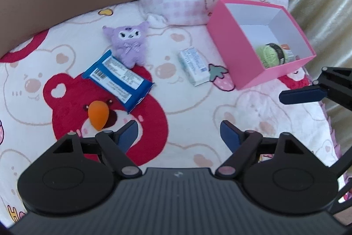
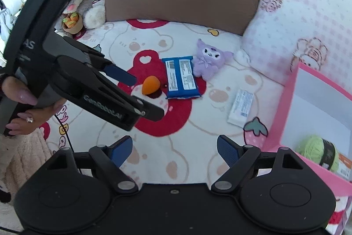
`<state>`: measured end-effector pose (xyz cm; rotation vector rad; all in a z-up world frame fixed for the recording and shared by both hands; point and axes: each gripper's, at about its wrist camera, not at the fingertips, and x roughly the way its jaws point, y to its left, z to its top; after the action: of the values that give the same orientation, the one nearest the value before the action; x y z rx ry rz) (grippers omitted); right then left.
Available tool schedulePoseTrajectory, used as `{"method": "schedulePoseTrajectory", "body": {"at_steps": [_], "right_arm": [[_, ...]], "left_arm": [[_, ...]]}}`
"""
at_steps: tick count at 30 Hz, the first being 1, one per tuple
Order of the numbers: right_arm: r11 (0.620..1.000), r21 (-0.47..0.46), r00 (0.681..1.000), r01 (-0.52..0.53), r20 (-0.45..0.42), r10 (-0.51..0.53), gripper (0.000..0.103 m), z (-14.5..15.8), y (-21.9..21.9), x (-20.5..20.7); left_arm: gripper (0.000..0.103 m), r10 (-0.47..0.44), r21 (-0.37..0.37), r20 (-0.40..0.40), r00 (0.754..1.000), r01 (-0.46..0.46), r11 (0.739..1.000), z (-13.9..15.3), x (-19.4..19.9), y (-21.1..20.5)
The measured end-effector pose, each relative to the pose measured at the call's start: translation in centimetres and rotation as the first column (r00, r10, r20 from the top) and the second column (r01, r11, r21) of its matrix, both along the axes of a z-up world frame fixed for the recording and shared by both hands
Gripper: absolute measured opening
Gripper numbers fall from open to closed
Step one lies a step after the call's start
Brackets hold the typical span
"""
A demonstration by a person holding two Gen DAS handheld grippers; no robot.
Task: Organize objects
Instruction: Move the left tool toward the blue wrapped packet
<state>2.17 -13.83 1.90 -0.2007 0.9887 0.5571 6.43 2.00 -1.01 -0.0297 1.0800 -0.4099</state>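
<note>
1. Left wrist view: the left gripper (image 1: 179, 136) is spread and empty; the orange sponge (image 1: 98, 115) lies just ahead to its left, pointed end toward the jaws, with the pink box (image 1: 233, 41) far right.
2. Right wrist view: the right gripper (image 2: 175, 150) is spread and empty beside that box; the left is likely nearer the sponge.

Your pink box (image 2: 286, 129) runs off the right edge of the right wrist view, and its near wall hides the lower part of the green yarn ball (image 1: 269, 54). The print on the small white packet (image 1: 194, 66) is too fine to read. Your right tool (image 1: 301, 95) shows only one finger, the rest cut off.
</note>
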Motion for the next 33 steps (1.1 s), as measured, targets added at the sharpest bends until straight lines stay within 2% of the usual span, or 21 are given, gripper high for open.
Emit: {"method": "schedulePoseTrajectory", "body": {"at_steps": [8, 13, 16, 18, 21, 26, 29, 33], "right_arm": [[0.999, -0.021, 0.998, -0.050, 0.024, 0.050, 0.087, -1.9, 2.2, 1.5], [0.996, -0.050, 0.996, -0.074, 0.036, 0.076, 0.087, -3.3, 3.5, 2.2], [0.994, -0.071, 0.988, -0.085, 0.123, 0.094, 0.087, -4.2, 4.3, 2.0], [0.990, -0.103, 0.976, -0.097, 0.183, 0.114, 0.087, -4.9, 5.0, 1.7], [0.987, -0.126, 0.976, -0.102, 0.180, 0.123, 0.087, -6.4, 5.9, 2.4], [0.992, -0.100, 0.980, -0.081, 0.174, 0.098, 0.087, -8.8, 6.4, 4.2], [0.995, -0.086, 0.977, -0.045, 0.205, 0.062, 0.087, -10.7, 6.5, 4.6], [0.998, -0.065, 0.985, -0.012, 0.172, 0.023, 0.087, -13.0, 6.6, 5.2]], "left_arm": [[0.083, 0.052, 0.018, -0.021, 0.998, -0.052, 0.998, -2.6, 1.7, 1.9], [0.083, 0.082, 0.037, 0.016, 0.996, -0.083, 0.996, -4.2, 2.6, 3.3], [0.083, 0.077, 0.046, 0.039, 0.996, -0.079, 0.996, -5.2, 3.1, 3.7], [0.083, 0.086, 0.025, 0.032, 0.996, -0.087, 0.996, -5.9, 3.5, 4.1], [0.083, 0.079, 0.002, 0.032, 0.996, -0.079, 0.997, -7.0, 3.8, 4.4], [0.081, 0.114, -0.050, 0.017, 0.993, -0.113, 0.992, -9.3, 5.0, 5.5], [0.080, 0.120, -0.063, 0.043, 0.992, -0.117, 0.991, -10.3, 5.6, 6.1], [0.079, 0.107, -0.088, 0.100, 0.989, -0.099, 0.991, -10.5, 6.1, 6.5]]}}
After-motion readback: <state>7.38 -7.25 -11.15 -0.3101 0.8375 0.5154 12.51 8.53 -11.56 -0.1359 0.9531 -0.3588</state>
